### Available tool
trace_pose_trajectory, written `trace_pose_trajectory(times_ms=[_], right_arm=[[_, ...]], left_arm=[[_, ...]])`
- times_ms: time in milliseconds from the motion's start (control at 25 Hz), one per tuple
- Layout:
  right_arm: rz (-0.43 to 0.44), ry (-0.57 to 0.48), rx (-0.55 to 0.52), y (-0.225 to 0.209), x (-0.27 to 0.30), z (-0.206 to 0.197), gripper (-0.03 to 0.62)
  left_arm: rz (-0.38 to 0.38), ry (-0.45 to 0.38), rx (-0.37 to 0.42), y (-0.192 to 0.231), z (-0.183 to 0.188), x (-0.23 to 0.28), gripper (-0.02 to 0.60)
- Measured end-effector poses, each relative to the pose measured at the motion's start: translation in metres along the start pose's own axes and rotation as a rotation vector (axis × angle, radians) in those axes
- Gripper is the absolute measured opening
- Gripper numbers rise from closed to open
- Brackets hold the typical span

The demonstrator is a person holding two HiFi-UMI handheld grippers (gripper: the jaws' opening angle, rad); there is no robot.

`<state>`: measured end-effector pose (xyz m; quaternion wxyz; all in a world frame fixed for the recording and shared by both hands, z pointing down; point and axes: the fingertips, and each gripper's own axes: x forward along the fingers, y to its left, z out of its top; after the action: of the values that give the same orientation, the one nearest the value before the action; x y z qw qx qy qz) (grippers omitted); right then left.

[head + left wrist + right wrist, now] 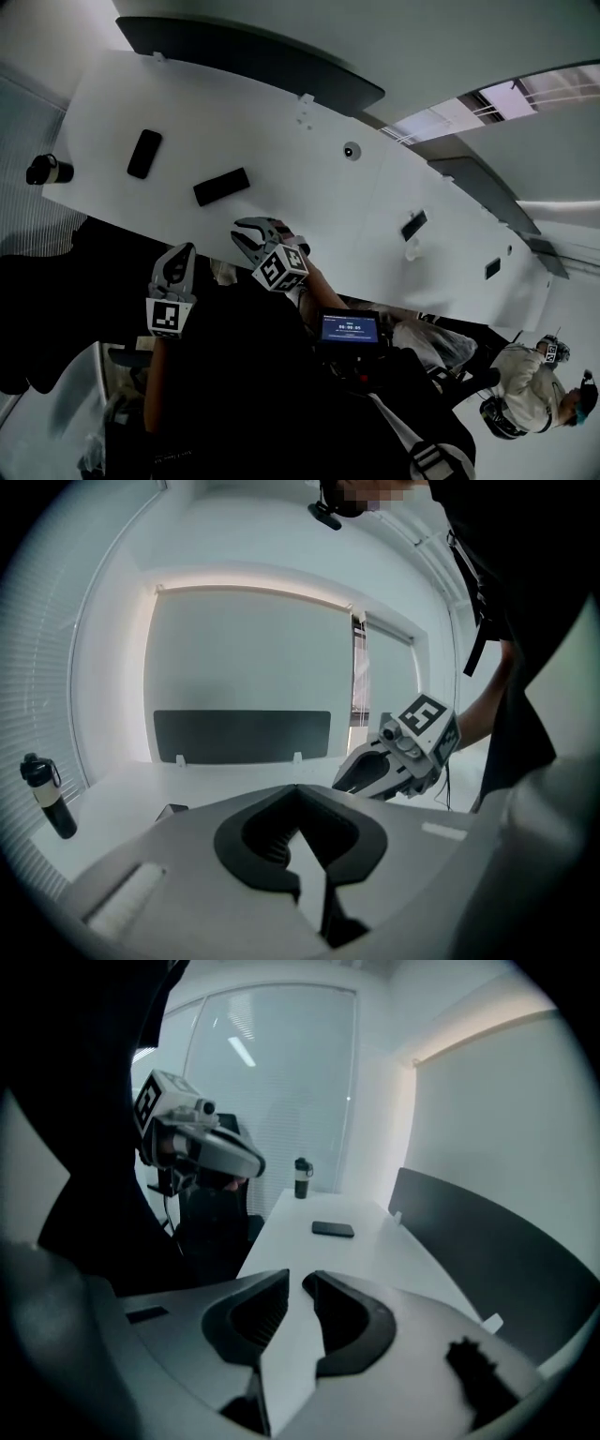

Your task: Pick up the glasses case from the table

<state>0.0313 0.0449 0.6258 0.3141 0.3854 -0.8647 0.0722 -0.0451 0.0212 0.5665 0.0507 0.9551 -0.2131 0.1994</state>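
Observation:
A black oblong glasses case [221, 186] lies on the white table [281, 159], just beyond both grippers. My right gripper [242, 232] hovers at the table's near edge, a little short of the case, shut with nothing in it [295, 1279]. My left gripper [182, 251] is held lower left of it, off the table's edge, its jaw tips meeting and empty [298, 789]. Each gripper shows in the other's view: the right gripper [339, 782] and the left gripper [259, 1163]. In both gripper views the jaws hide the case.
A flat dark phone-like slab [144, 154] [333, 1229] lies farther left on the table, and a black bottle [49, 170] [47, 799] [302, 1177] stands at the left end. A dark panel [253, 56] lines the far edge. Another person [530, 384] sits at the lower right.

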Motion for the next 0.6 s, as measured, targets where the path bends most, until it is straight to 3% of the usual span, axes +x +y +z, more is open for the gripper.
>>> trace_pose_trajectory(times_ms=[80,240,440,600], right_arm=[[0.034,0.049,-0.085,0.0,0.012,-0.009,0.077],[0.119,0.154,-0.237,-0.006,0.037,-0.021,0.083],[0.192,0.281,-0.41,-0.021,0.06,-0.043,0.105],[0.251,0.391,-0.522,-0.04,0.077,-0.068,0.131]], left_arm=[[0.006,0.013,-0.027,0.007,-0.006,-0.003,0.006],[0.027,-0.016,-0.003,0.041,-0.004,-0.008,0.006],[0.11,-0.027,-0.073,0.075,-0.013,-0.025,0.006],[0.167,-0.036,-0.08,0.09,-0.018,-0.045,0.005]])
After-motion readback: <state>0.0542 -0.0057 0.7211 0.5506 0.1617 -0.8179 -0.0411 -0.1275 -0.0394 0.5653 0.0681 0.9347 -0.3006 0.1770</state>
